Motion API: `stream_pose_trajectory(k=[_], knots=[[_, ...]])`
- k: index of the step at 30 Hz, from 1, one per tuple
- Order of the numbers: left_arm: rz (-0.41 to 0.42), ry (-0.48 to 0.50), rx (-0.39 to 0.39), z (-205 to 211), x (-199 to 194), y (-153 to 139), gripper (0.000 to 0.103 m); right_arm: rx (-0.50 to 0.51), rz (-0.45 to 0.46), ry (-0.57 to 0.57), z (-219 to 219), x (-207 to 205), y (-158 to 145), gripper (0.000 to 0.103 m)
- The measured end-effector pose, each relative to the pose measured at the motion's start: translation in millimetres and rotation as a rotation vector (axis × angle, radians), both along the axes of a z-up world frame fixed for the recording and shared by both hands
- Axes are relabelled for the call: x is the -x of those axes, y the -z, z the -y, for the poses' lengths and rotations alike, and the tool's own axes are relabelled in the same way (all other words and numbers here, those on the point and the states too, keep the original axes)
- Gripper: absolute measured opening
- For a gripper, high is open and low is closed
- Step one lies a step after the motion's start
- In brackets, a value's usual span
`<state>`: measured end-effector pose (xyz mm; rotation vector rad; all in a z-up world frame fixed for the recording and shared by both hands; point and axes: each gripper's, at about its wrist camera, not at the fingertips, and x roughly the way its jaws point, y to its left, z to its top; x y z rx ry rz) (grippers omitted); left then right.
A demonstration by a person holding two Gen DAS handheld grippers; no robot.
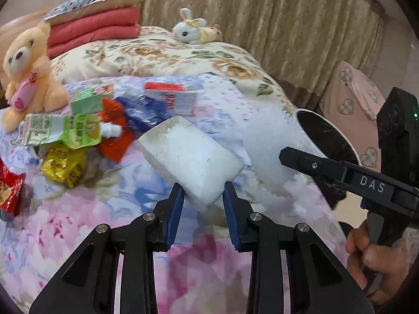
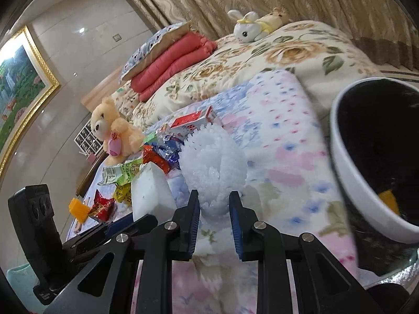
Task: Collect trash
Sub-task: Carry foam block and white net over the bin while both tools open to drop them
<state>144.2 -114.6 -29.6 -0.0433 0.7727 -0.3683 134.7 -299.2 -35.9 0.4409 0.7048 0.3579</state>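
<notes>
The left gripper (image 1: 203,198) is clamped on a white foam block (image 1: 192,161), lifted clear of the floral quilt (image 1: 110,196). The right gripper (image 2: 213,209) is clamped on a crumpled piece of white foam wrap (image 2: 213,162), just beside the block. To the right stands a white bin (image 2: 348,183) with a black liner. Behind, more trash lies on the quilt: a green pouch (image 1: 62,130), a yellow packet (image 1: 64,166), red wrappers and a red-and-white carton (image 1: 171,96), near a teddy bear (image 1: 28,70).
</notes>
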Motion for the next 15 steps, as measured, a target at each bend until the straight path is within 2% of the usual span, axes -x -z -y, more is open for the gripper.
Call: stream_pose_trajectory(k=[15], knots=[[0.028, 0.156, 0.006, 69, 13, -21, 0.030, -0.003, 0.036, 0.137, 68, 38, -13, 0.023]])
